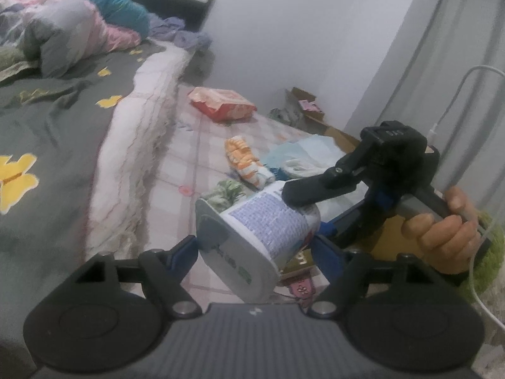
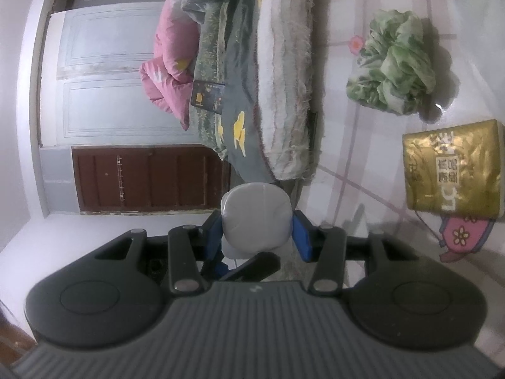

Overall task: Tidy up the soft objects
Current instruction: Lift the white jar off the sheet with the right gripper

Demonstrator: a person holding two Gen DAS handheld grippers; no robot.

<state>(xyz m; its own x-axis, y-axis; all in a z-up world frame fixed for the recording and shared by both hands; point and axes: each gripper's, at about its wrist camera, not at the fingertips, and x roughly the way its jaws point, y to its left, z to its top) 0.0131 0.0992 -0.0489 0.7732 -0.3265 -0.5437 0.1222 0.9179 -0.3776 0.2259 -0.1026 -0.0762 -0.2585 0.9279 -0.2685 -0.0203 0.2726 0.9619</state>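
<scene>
My right fingers (image 2: 303,237) are pressed against the two sides of the white pack (image 2: 255,218), pinching its end so that it hangs in the air clear of the floor (image 2: 347,173). My left fingers (image 1: 184,252) stand on either side of the pack's other end. They are very close to its wrapper, but I cannot tell whether they are actually gripping it or only framing it. I judge that I am holding it from both ends because the pack is soft and bulky, and one pinch at one end would let it sag or swing. This looks like a handover or a two-handed carry partway through the tidying.

The other soft things lie loose on the floor beside the bed (image 1: 63,126):
- a crumpled green cloth (image 2: 394,72)
- a gold pack (image 2: 451,167) just beside the cloth, partly overlying a pink flowered item (image 2: 464,237)
- an orange-and-white bundle (image 1: 246,161)
- a red packet (image 1: 221,104) farther off

The only container I can make out is an open cardboard box (image 1: 303,104) by the wall. Something pale and crumpled sits at its mouth, but it is too blurred to name. None of the floor items is in the box yet, so most of the sorting seems to lie ahead.
</scene>
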